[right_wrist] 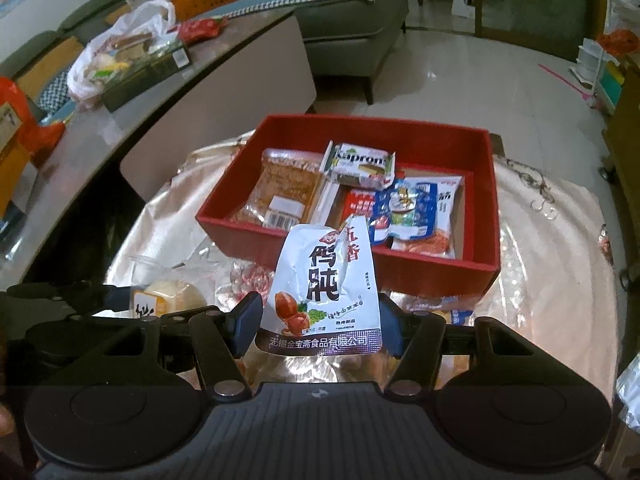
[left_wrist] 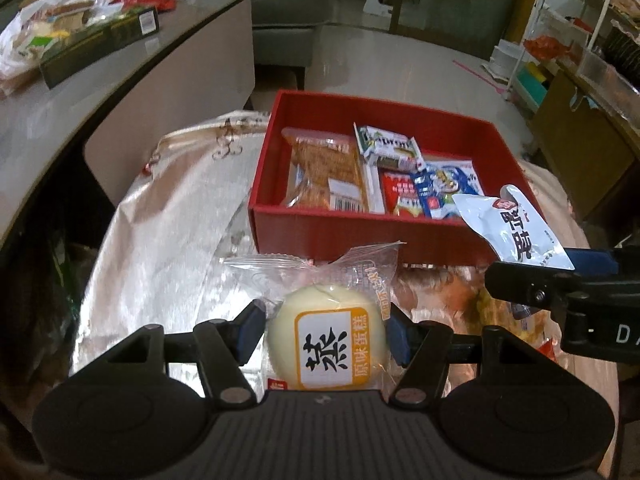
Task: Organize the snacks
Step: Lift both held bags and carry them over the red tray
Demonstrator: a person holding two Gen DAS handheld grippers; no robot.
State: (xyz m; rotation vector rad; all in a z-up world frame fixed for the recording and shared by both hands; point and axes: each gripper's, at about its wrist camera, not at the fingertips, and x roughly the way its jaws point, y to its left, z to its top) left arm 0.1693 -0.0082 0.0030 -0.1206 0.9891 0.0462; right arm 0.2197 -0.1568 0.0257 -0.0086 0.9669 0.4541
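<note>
My left gripper (left_wrist: 326, 332) clamps the steamed cake (left_wrist: 326, 342) at lower centre; my right gripper (right_wrist: 320, 320) pinches the white pouch (right_wrist: 326, 292). Either slick wrapper may slip short of the red box (left_wrist: 360, 236) at mid-frame.

- The surface (left_wrist: 168, 216), draped in a shiny embroidered cloth, carries the rest.
- A red box (left_wrist: 360, 236) sits on it toward 12 o'clock.
- Loose snack packets (right_wrist: 452, 308) lie at its near wall.

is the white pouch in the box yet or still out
Out. The white pouch is clamped in the right gripper, held above the cloth in front of the red box, not among the snacks inside.
</note>
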